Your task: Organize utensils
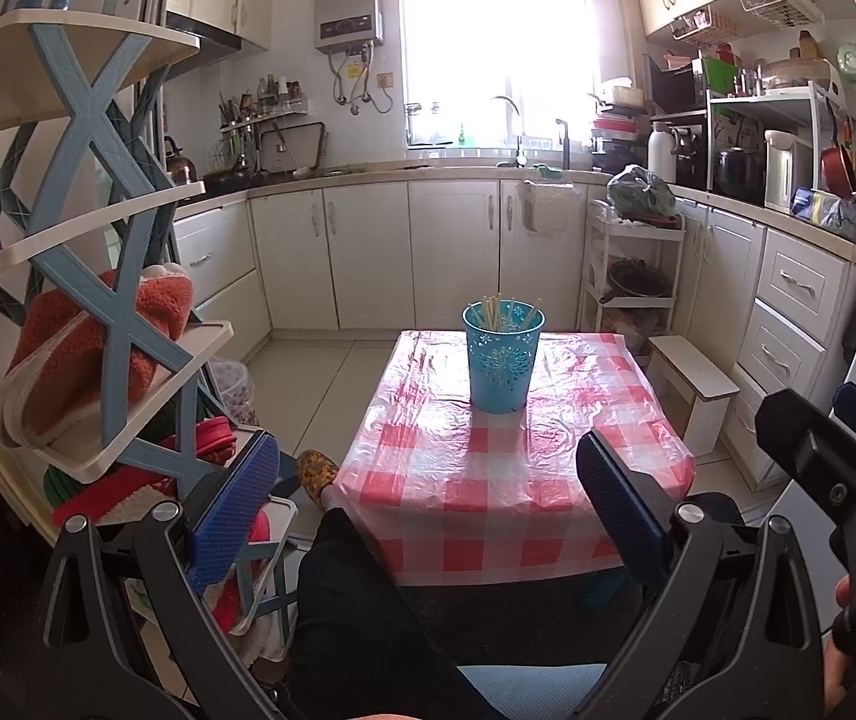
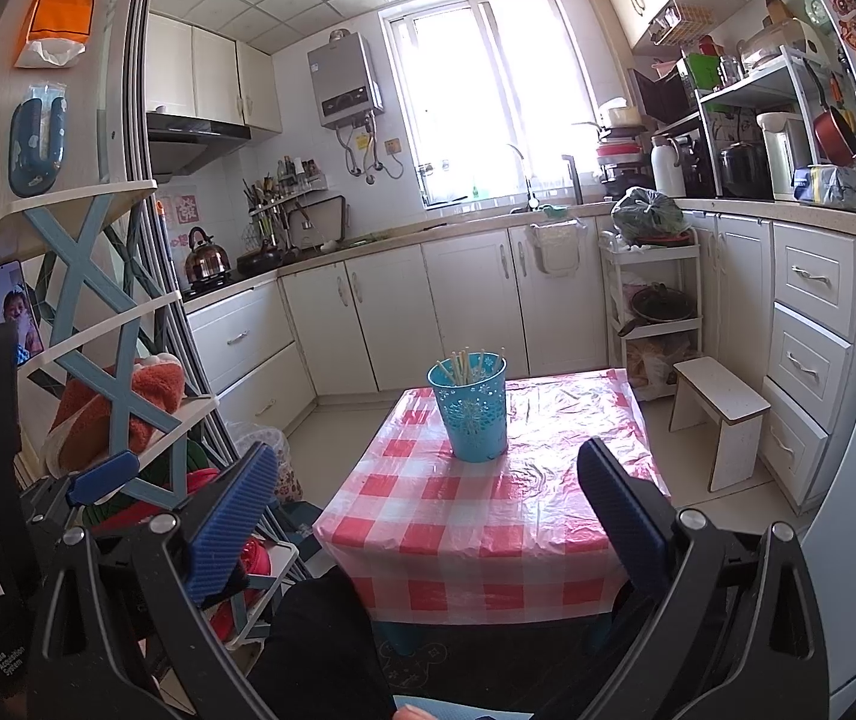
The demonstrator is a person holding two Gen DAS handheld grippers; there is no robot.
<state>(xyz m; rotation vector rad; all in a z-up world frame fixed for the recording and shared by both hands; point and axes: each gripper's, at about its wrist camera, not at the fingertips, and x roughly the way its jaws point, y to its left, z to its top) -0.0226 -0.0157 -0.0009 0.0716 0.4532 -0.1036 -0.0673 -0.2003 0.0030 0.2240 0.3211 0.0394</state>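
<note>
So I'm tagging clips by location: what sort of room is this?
A home kitchen, most likely: white cabinets run under a counter with a sink tap, a kettle sits by the hob, and a wall water heater hangs beside the window.

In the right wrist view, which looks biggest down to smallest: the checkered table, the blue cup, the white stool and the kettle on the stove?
1. Checkered table, by far.
2. White stool and blue cup look nearly alike; I won't rank them.
3. Kettle, though it stands farther from the camera, so its true size is unsure.
</note>
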